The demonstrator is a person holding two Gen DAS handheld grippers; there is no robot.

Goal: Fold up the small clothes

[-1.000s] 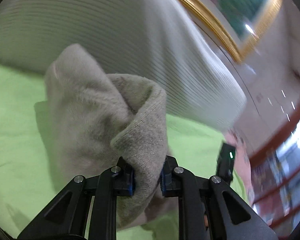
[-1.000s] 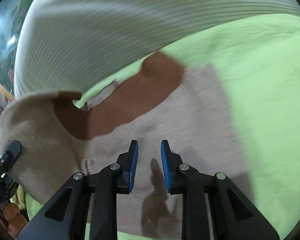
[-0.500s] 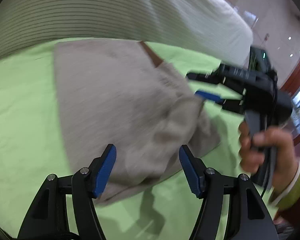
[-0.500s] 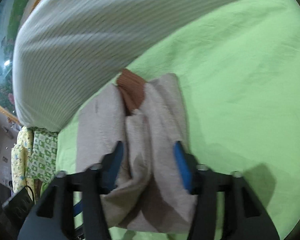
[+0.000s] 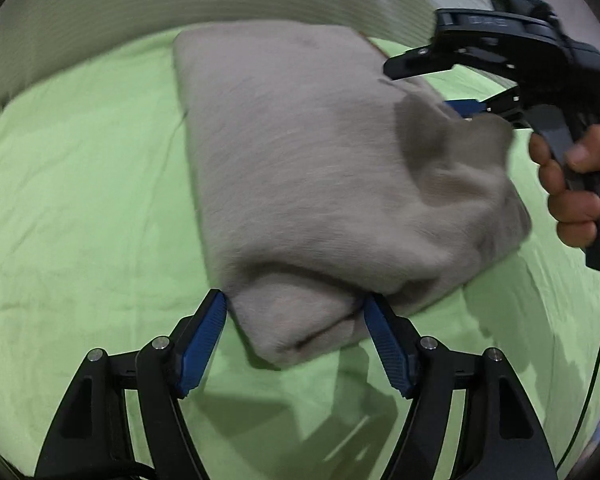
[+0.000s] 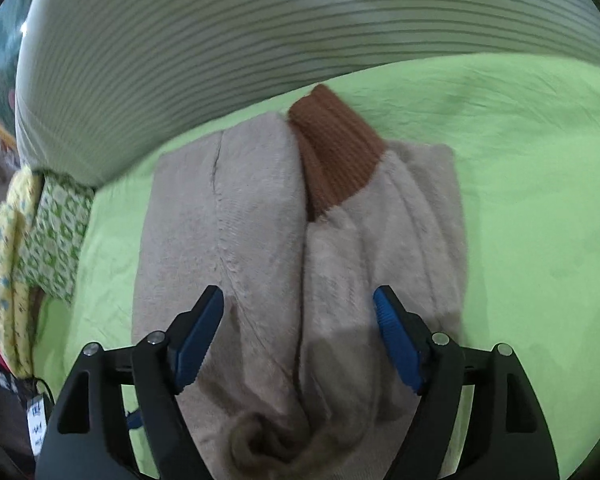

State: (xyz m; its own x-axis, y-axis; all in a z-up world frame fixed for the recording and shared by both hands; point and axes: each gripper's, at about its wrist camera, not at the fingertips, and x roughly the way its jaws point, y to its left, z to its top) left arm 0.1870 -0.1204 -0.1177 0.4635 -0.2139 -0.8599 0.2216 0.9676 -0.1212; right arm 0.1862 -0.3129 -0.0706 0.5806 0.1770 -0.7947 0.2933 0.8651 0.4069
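Released since a second ago: beige sweater (image 5: 324,184), dropped from left tongs (image 5: 294,334) and now lying folded on green bedsheet (image 5: 80,184). Left tongs spread wide, blue pads flanking the fold's near corner. Right tongs (image 6: 298,330) likewise spread, hovering over the garment, gripping nothing; brown ribbed cuff (image 6: 334,148) showing at 12 o'clock. Striped pillow (image 6: 220,48) beyond; patterned yellow-green clothes (image 6: 32,248) stacked at 9 o'clock. Right hand (image 5: 572,184) at 3 o'clock.

The sweater (image 6: 260,240) is beige with a rust-brown ribbed cuff (image 6: 334,148). The sheet (image 6: 540,168) is plain lime green. The pillow (image 6: 220,40) is white with fine grey stripes.
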